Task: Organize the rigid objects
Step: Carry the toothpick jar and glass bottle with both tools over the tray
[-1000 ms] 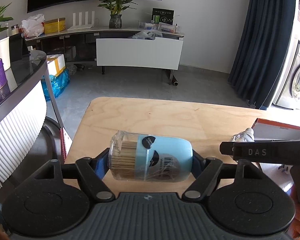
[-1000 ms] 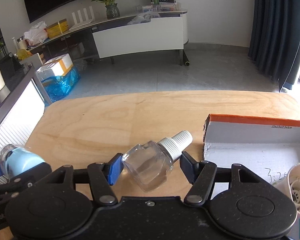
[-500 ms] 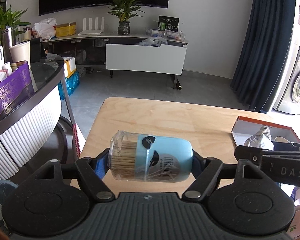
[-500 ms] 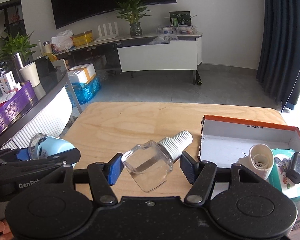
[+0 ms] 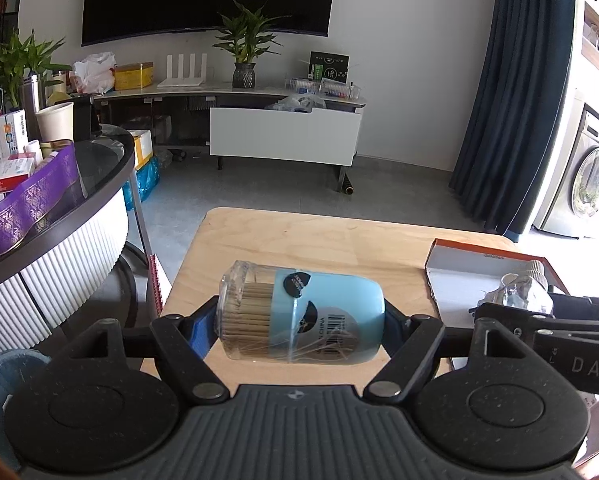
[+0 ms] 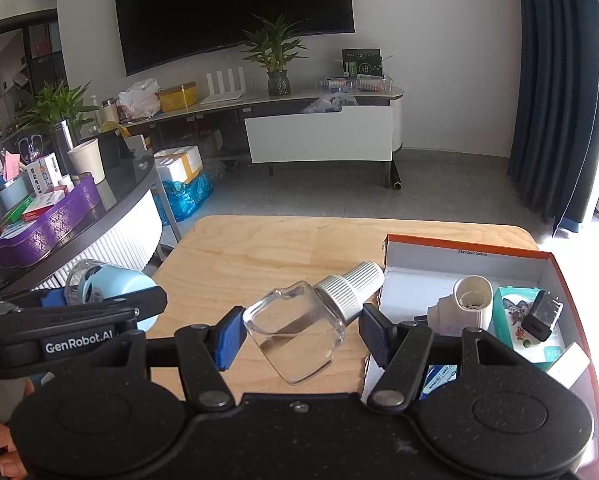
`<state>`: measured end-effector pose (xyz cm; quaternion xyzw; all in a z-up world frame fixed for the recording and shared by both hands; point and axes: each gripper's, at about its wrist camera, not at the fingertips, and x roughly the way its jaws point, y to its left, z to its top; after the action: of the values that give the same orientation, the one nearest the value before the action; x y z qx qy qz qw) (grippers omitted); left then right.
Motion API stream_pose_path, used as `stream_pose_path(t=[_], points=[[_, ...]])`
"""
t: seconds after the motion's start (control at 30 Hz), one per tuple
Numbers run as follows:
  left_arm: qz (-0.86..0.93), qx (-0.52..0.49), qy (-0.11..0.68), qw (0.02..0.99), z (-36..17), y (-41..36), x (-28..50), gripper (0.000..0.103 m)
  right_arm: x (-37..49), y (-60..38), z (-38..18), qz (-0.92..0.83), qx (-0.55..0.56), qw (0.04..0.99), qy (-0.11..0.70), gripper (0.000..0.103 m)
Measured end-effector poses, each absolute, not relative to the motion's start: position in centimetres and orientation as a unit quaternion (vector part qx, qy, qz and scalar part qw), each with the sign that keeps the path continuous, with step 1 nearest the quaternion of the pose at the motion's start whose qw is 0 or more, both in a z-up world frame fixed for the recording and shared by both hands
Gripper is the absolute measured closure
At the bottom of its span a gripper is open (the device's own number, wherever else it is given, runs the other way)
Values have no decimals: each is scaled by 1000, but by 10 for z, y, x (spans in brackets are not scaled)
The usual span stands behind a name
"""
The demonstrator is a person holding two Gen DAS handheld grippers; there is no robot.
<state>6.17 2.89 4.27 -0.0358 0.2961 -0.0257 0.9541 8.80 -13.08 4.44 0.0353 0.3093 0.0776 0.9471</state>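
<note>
Your left gripper (image 5: 299, 322) clamps the light, slick toothpick jar (image 5: 299, 316) end to end, your right gripper (image 6: 299, 332) the hard, slippery clear bottle (image 6: 299, 330) across its body—grip gently.

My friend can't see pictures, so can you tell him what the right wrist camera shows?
The right gripper holds a clear bottle with a white ribbed cap above a wooden table. To the right, an open box holds a white tube and small packets; at left, the left gripper grips a blue toothpick jar.

both wrist views forward, sharing table (image 5: 299, 240)
</note>
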Motion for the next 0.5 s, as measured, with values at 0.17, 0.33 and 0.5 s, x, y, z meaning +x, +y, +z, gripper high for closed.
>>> stream_pose_path(t=[0.17, 0.33, 0.5], points=[[-29, -36, 295, 954, 44, 25, 55, 25, 72, -139, 50, 74, 35, 950, 302, 28], [-36, -31, 293, 955, 45, 19, 48, 25, 61, -146, 53, 69, 39, 952, 297, 28], [-46, -27, 291, 955, 45, 12, 44, 25, 53, -154, 56, 64, 39, 954, 292, 28]])
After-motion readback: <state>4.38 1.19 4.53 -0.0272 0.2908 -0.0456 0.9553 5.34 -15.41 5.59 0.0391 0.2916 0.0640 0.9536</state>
